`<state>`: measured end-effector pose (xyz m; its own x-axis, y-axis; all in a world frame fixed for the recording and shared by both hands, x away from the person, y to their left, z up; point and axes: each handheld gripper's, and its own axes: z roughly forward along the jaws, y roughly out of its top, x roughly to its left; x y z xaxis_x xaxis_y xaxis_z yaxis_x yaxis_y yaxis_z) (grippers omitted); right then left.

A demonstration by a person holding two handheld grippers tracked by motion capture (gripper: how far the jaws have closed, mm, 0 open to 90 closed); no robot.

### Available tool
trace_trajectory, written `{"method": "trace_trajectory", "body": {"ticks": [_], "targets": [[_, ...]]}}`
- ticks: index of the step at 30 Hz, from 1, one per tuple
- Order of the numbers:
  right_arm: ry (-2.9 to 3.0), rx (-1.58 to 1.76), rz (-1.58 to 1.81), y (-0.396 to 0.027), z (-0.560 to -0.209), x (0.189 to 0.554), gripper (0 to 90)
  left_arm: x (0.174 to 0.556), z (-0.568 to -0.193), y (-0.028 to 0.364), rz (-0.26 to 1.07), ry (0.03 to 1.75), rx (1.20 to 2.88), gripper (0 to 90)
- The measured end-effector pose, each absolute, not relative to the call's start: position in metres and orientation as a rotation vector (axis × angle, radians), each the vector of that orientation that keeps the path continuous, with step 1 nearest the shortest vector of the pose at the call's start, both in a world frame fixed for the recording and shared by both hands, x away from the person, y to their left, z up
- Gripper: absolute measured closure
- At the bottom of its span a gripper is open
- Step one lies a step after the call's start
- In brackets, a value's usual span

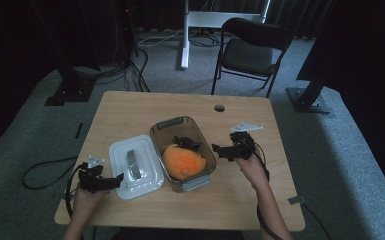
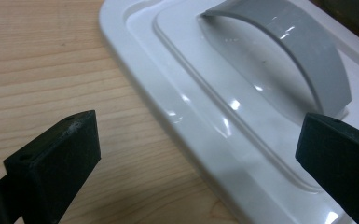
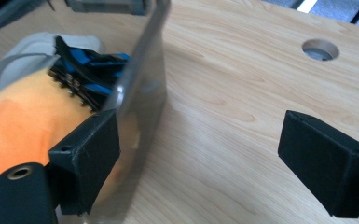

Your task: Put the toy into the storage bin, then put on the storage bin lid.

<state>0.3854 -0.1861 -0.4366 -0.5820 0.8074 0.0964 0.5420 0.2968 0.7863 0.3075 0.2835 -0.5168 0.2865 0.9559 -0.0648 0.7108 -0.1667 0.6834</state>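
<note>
Left gripper (image 2: pixel 196 154) wide open, perhaps touching lid (image 2: pixel 242 116)

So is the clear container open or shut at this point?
Open. Its white lid lies flat on the table beside the container, handle up, and the orange item inside is uncovered.

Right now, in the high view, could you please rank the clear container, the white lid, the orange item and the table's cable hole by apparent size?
1. Clear container, largest.
2. White lid, close behind the container in footprint.
3. Orange item, lying inside the container.
4. Cable hole, smallest by far.
</note>
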Motion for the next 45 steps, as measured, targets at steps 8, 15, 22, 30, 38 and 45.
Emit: {"method": "trace_trajectory", "body": {"ticks": [8, 15, 22, 30, 38, 45], "targets": [[2.225, 1.265, 1.13, -0.197, -0.45, 0.388, 12.2, 0.312, -0.511, 0.272, 0.494, 1.476, 1.929, 0.3], [2.214, 1.284, 1.114, -0.201, -0.462, 0.387, 12.2, 0.318, -0.508, 0.256, 0.493, 1.453, 1.957, 0.3], [2.235, 1.274, 1.101, -0.2, -0.47, 0.386, 12.2, 0.327, -0.507, 0.243, 0.487, 1.453, 1.975, 0.3], [2.227, 1.283, 1.112, -0.201, -0.475, 0.384, 12.2, 0.337, -0.514, 0.234, 0.468, 1.473, 2.002, 0.3], [2.234, 1.271, 1.114, -0.197, -0.478, 0.383, 12.2, 0.342, -0.519, 0.232, 0.45, 1.497, 1.995, 0.3], [2.239, 1.267, 1.116, -0.195, -0.479, 0.382, 12.2, 0.344, -0.523, 0.23, 0.431, 1.504, 1.981, 4.8]]}}
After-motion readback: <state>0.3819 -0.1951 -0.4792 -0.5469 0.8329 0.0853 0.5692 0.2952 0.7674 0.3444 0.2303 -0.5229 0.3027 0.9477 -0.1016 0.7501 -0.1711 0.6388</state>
